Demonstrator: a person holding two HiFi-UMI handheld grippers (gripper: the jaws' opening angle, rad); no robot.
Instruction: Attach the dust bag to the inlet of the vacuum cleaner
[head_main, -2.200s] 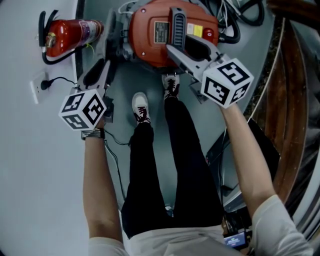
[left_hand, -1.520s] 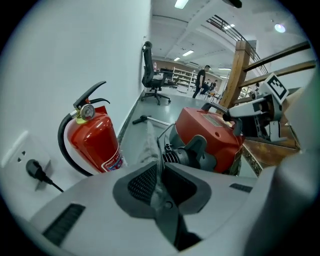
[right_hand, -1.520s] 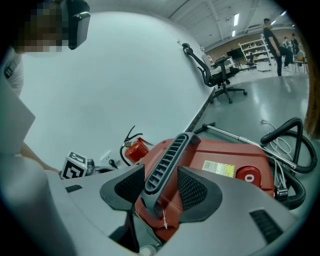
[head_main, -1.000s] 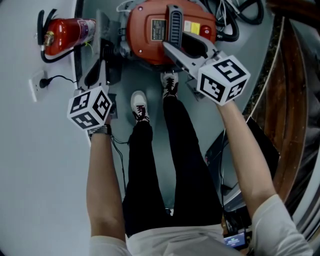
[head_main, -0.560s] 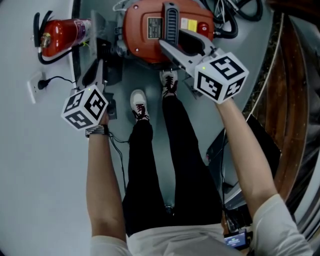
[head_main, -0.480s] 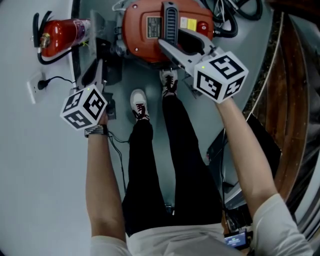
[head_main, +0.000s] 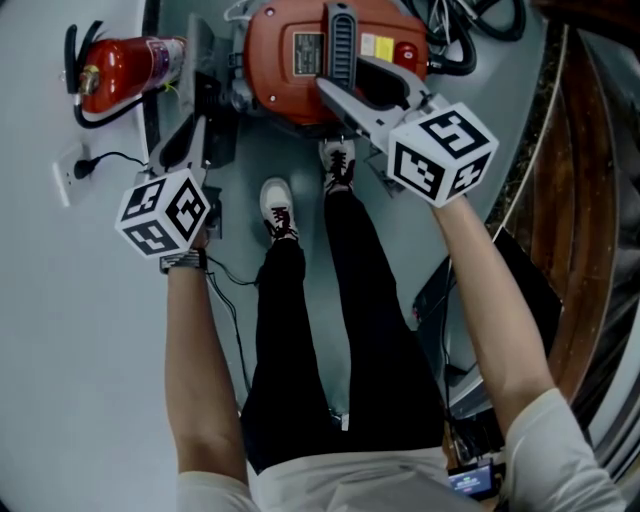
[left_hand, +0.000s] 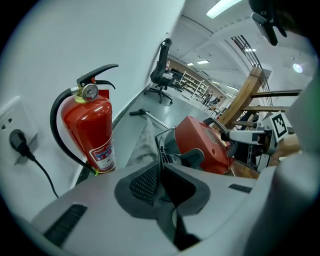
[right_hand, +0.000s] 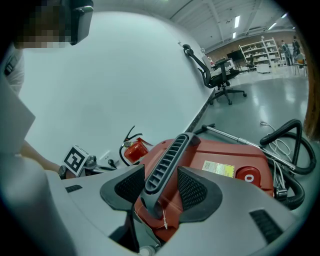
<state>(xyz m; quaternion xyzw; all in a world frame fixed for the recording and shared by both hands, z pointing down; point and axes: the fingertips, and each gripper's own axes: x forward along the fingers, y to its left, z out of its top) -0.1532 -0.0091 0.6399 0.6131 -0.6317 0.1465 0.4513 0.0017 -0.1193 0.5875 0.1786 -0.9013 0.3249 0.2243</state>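
Against the wall at far left stood a red fire extinguisher (head_main: 125, 68). Next to it, my left hand-held gripper (left_hand: 160, 172) was almost pressed together, pinching the thin edge of the grey fabric dust bag (left_hand: 142, 145), which sat just left of the red canister vacuum cleaner (head_main: 290, 60). I judged the bag light and limp. Only its stiffer mouth edge would give a sound hold for seating on the inlet, which I could not make out clearly. My right hand-held gripper (right_hand: 162, 185) clamped the black ribbed carrying handle (right_hand: 167, 155), steadying the heavier body.
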